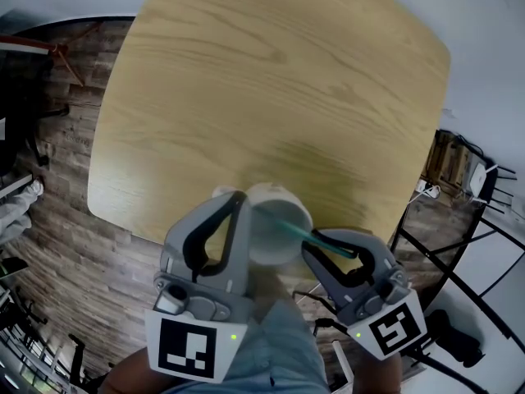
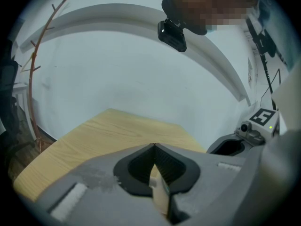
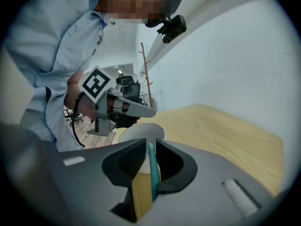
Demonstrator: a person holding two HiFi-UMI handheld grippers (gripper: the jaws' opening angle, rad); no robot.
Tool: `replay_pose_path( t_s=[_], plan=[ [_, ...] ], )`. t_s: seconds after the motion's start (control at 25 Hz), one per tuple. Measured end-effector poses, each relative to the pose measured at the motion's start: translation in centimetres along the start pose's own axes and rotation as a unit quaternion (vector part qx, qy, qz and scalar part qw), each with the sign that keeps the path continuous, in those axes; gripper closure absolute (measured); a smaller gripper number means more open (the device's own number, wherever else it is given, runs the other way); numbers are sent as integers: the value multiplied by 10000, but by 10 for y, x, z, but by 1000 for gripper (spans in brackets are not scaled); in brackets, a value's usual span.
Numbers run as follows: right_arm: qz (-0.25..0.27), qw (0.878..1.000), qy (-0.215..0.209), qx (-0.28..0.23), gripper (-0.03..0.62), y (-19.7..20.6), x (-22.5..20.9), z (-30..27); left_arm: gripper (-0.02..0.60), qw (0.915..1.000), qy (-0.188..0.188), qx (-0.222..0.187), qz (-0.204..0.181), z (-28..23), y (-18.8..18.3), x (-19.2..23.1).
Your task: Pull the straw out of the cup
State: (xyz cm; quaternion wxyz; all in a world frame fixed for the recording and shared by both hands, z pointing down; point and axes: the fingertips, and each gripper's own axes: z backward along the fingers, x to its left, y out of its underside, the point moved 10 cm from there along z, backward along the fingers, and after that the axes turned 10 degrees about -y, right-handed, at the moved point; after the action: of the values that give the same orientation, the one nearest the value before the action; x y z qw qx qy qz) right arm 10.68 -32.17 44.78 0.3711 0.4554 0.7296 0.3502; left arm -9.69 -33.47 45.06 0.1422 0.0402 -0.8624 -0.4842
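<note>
Between the half-closed right tongs (image 3: 149, 145) lay the straw (image 3: 151, 173), seemingly unpinched.
Left tongs (image 2: 155, 147) clamped the cup (image 1: 275, 190); pulling early risked slipping.

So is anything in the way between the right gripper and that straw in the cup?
Nothing visible. The teal straw leans out of the cup toward the right gripper and already sits between its jaws, not yet clamped. The left gripper pinches the cup's rim on the opposite side, clear of the straw.
</note>
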Motion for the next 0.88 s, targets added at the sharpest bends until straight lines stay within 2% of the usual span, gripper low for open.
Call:
replay_pose_path(
  t_s=[0.28,0.52,0.88],
  plan=[
    [-309,9994,-35,-167,519,4,-2,3,563,10000,-30,-48,-15,0,-3,1],
    [-374,9987,-132,-314,537,5,-3,1,563,9999,-107,-14,-15,2,-1,3],
    [-431,9987,85,-275,553,3,0,3,563,9998,-173,-64,-108,10,-2,-1]
  ],
)
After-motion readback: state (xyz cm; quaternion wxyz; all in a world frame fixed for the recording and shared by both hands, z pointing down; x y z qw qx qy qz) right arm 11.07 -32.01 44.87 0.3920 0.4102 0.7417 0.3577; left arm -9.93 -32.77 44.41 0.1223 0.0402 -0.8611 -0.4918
